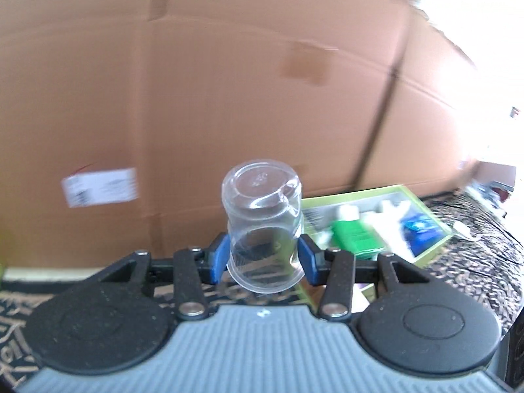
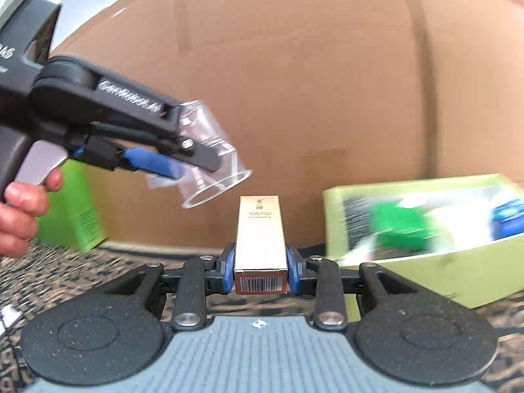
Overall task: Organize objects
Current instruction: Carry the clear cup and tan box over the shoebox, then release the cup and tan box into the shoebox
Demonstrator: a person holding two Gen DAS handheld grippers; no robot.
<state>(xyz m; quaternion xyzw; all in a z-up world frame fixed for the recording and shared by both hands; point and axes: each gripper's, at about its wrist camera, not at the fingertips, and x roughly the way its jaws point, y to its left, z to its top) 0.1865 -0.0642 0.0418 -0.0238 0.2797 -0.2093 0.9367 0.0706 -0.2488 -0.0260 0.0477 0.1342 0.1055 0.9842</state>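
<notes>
Cardboard walls back a patterned surface [image 2: 98, 275] where a clear plastic cup [image 1: 262, 226] is pinched by the left hand-held gripper [image 1: 263, 257] and a small tan carton [image 2: 260, 245] by the right hand-held gripper [image 2: 261, 270], both apparently mid-carry, with release into the green tray [image 2: 425, 262] judged next.

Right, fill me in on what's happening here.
A person is tidying up with a hand-held gripper in each hand. The left gripper is clamped on a clear plastic cup, carried with its base pointing away. The right gripper is clamped on a slim tan carton with a barcode on its near end. Both are in the air above a patterned surface, in front of a big cardboard box. A green tray already holding bottles and packets sits to the right.
</notes>
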